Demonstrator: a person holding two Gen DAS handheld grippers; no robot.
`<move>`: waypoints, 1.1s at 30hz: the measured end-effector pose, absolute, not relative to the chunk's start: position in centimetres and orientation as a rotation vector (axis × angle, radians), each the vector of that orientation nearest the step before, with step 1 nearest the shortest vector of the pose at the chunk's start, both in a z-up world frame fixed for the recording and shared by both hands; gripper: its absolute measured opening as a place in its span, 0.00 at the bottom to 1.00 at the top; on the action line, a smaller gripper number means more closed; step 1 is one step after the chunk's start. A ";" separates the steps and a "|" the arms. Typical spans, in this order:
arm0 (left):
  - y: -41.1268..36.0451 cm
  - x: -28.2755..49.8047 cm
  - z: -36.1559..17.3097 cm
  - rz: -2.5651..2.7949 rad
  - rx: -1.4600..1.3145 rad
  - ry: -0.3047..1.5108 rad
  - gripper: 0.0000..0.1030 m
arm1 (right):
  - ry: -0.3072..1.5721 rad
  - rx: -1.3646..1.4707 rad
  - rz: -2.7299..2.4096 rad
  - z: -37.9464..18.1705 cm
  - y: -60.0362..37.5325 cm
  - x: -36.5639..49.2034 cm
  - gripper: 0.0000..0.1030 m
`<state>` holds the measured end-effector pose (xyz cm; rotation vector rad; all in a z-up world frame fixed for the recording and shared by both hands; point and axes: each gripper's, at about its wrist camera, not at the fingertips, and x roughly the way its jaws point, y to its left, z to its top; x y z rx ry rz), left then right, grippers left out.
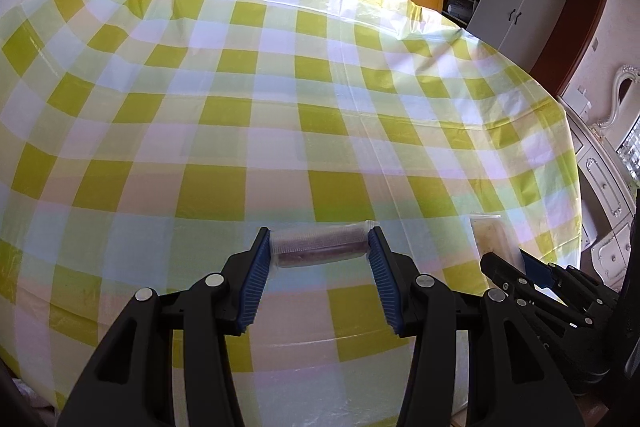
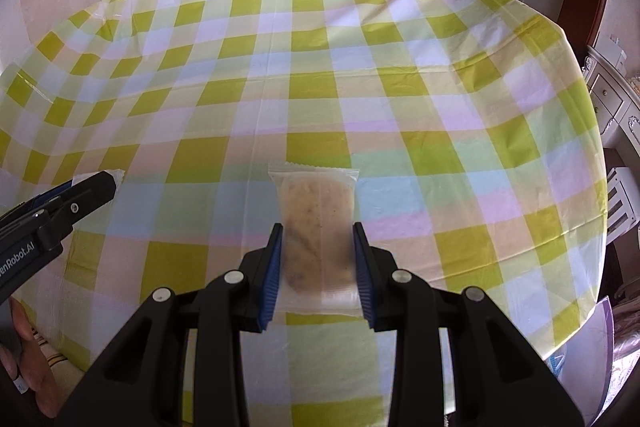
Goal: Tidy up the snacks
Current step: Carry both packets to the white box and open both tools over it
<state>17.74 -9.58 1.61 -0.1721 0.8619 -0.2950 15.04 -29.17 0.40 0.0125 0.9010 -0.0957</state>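
The left gripper (image 1: 319, 247) grasps a small clear-wrapped snack roll (image 1: 319, 246) with a dark filling. The roll lies crosswise between the blue pads (image 1: 256, 279), one end against each pad, at the fingertips. Its clear wrapper end projects just past the right-hand pad.

The right gripper (image 2: 318, 251) grasps a flat snack packet (image 2: 316, 223) in a translucent wrapper, with a tan, speckled bar inside. The packet runs lengthwise along the jaws. Both pads press on its long edges at the lower half. The crimped upper end extends well beyond the fingertips; the lower end sits back between the fingers.

Both items are seen over the table (image 2: 400, 75), which carries a yellow-green and white checked plastic cloth.

In the right wrist view, the left gripper's fingertip appears at the left edge, level with the packet's upper end. Part of a hand (image 2: 24, 355) shows at the lower left. In the left wrist view, the right gripper and its packet appear to the right of the jaws.
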 end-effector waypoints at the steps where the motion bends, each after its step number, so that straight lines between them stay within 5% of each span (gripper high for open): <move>1: -10.0 17.5 1.8 -0.306 -0.167 0.861 0.46 | 0.898 0.017 -0.104 0.6 -29.7 14.6 0.32; 33: -29.3 5.9 3.0 -0.793 -0.006 1.010 0.46 | 0.890 0.075 -0.473 1.7 -46.0 -1.6 0.32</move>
